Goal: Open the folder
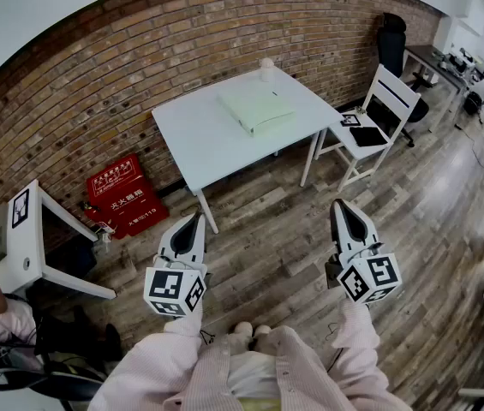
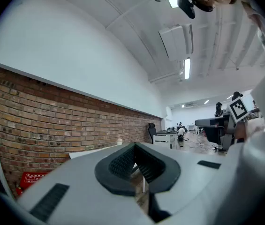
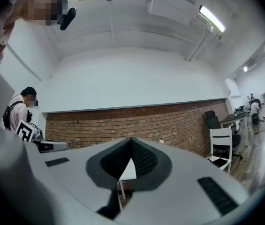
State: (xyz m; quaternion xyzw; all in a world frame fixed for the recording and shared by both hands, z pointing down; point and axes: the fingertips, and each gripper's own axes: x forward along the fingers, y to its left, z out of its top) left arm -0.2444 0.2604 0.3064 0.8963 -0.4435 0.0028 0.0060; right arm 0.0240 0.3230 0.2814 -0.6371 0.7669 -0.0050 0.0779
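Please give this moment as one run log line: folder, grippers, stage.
stage: not started | folder: closed, flat on white table | left gripper: shut, empty | right gripper: shut, empty | both: short of table

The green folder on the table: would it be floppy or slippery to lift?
The folder lies flat and looks thick, so probably fairly stiff, and heavy for its size. On the smooth white table it may slide when pushed.

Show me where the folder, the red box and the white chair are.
folder [image 1: 257, 108]: head view, middle of its cover.
red box [image 1: 122, 193]: head view, its top face.
white chair [image 1: 401, 90]: head view, its backrest.
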